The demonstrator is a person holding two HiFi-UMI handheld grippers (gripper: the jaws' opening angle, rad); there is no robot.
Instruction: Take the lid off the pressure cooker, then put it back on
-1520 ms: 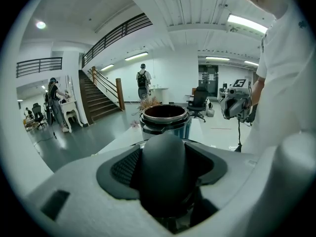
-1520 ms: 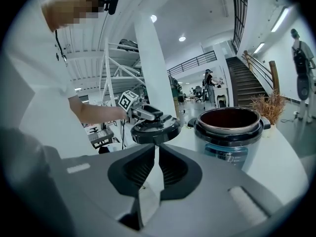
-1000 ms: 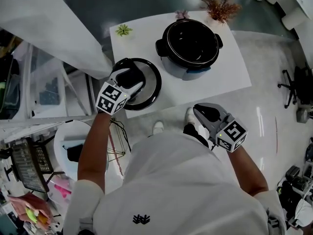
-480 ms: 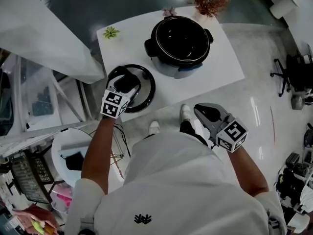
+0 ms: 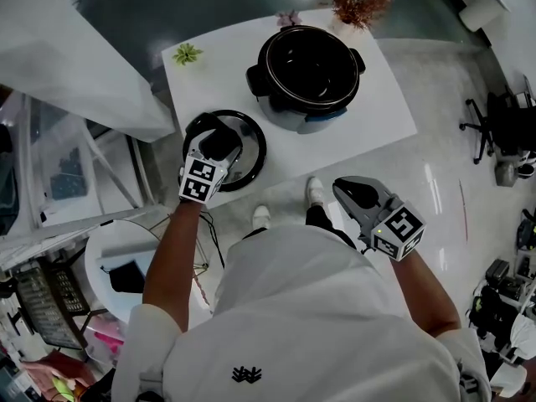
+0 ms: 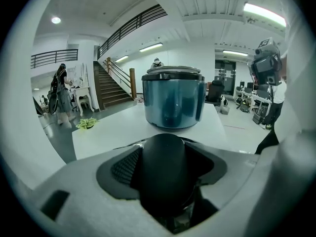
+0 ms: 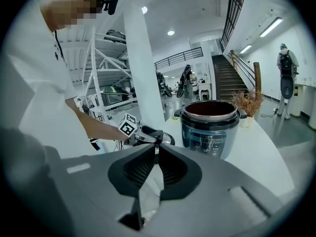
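The open black pressure cooker [image 5: 307, 65] stands at the back of the white table [image 5: 381, 115]; it also shows in the left gripper view [image 6: 173, 100] and the right gripper view [image 7: 210, 127]. Its round lid [image 5: 249, 151] sits at the table's front left corner, apart from the cooker. My left gripper [image 5: 219, 145] is over the lid, shut on its black handle [image 6: 165, 167]. My right gripper [image 5: 350, 193] is shut on nothing, off the table's front edge near my body. From there it looks at the lid [image 7: 166, 138] and the cooker.
A small green plant [image 5: 186, 54], a pink one [image 5: 289, 17] and a reddish dried plant [image 5: 356, 2] stand along the table's back edge. A round white stand [image 5: 117, 258] is on the floor at left, an office chair [image 5: 502, 132] at right. People stand far off near the stairs.
The head view has shifted a little. The left gripper stays on the lid's handle at the same corner of the table, and the right gripper has not moved.
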